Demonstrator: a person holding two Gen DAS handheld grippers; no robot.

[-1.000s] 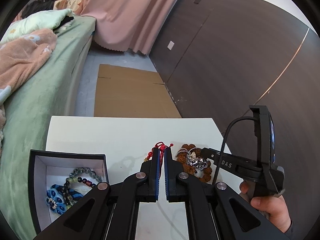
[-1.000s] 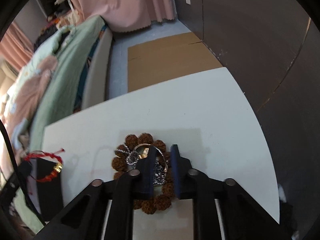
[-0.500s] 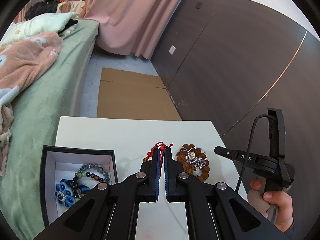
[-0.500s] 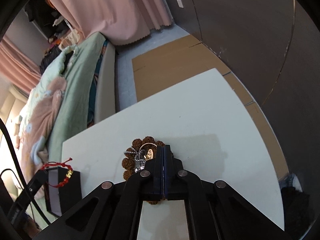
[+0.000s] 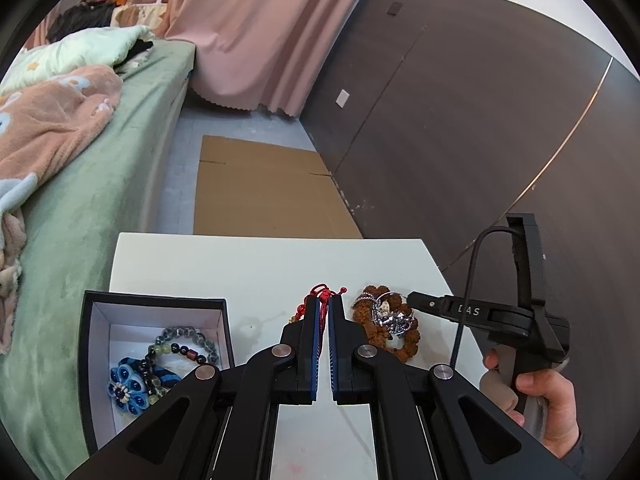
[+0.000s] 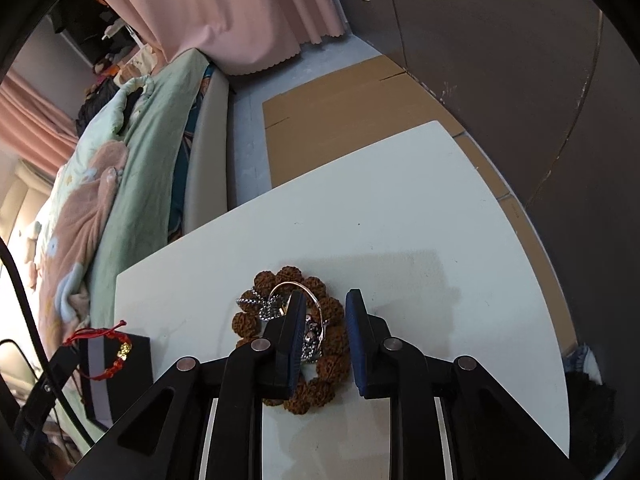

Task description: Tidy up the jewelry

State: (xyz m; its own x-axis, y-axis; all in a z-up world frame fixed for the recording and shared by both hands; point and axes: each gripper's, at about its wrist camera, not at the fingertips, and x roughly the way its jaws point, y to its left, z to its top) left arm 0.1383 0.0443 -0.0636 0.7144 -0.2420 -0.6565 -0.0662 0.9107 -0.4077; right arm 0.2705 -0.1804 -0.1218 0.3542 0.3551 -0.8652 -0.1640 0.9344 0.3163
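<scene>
My left gripper (image 5: 324, 304) is shut on a red cord bracelet (image 5: 320, 293) with a gold bead and holds it above the white table (image 5: 260, 264), to the right of the open black jewelry box (image 5: 100, 312). The bracelet also shows in the right wrist view (image 6: 108, 350). The box holds a dark bead bracelet (image 5: 180, 344) and a blue flower piece (image 5: 128, 384). My right gripper (image 6: 326, 300) is open over a brown seed-bead bracelet (image 6: 332, 364) with a silver bangle (image 6: 296, 288) and silver chain (image 6: 256, 306) on it.
A bed with green sheet and peach blanket (image 5: 60, 140) runs along the table's left. Flat cardboard (image 5: 260, 188) lies on the floor beyond the table. A dark panelled wall (image 5: 480, 120) stands on the right, a pink curtain (image 5: 260, 32) at the back.
My right gripper went from open to shut half a second ago and has opened again over the brown bead bracelet. My left gripper stays shut on the red bracelet and has risen slightly.
</scene>
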